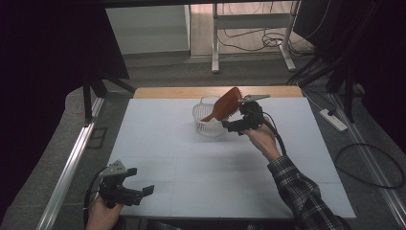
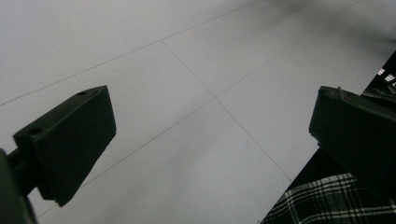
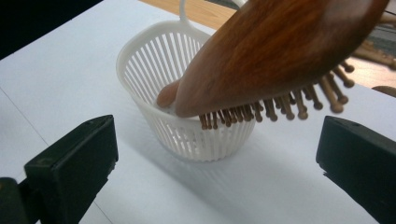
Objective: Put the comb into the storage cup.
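Reddish-brown wooden hairbrush [image 1: 226,104], white slatted basket [image 1: 205,125], pale grey table [image 1: 191,163], black-and-white plaid sleeve [image 1: 306,196], black fingers [image 3: 70,168].

Left gripper [image 1: 125,187]: jaws stood wide apart with nothing between them, held low in the left hand [image 1: 100,213].
Right gripper [image 1: 238,120]: jaws spread wide, gripping nothing, right hand [image 1: 261,139] raised, its plaid sleeve [image 1: 301,194] trailing behind.

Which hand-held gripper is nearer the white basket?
Right. The right hand-held gripper is just beside the basket, jaws open, below the hairbrush. The left hand-held gripper sits far off at the table's near-left corner.
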